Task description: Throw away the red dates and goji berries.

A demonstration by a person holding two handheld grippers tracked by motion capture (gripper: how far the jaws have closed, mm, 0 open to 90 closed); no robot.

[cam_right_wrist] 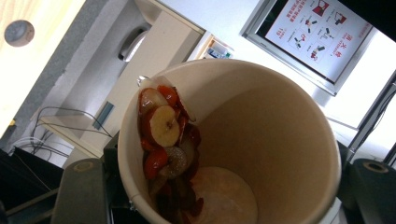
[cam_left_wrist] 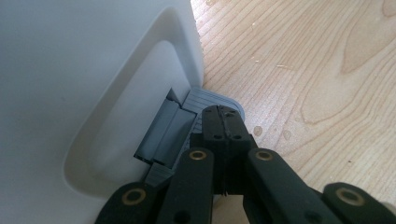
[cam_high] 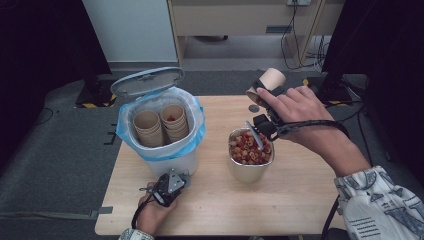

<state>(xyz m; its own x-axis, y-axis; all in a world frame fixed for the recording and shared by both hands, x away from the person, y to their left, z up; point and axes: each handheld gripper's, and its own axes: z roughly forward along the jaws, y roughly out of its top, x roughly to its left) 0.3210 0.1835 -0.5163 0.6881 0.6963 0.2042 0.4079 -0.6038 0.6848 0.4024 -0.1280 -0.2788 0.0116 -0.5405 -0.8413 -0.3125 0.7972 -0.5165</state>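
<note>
Your right gripper (cam_high: 263,91) clamps a light, crushable paper cup (cam_right_wrist: 233,144) tipped above the bowl (cam_high: 250,170), sticky fruit (cam_right_wrist: 166,144) clinging inside, so squeeze gently mid-wall; your closed left gripper (cam_left_wrist: 223,122) presses the bin's (cam_left_wrist: 70,70) pedal (cam_left_wrist: 205,100).

Only lettering on view: a wall-mounted poster (cam_right_wrist: 322,35) seen in the right gripper view, white with a dark frame, carrying small red-and-black pictograms captioned in red Chinese characters, turned sideways by the camera's tilt and too small to read. No legible brand, number or label on the paper cup (cam_right_wrist: 261,140), the white bin (cam_high: 165,145), the metal bowl (cam_high: 250,167) or the wooden table (cam_high: 300,200).
</note>
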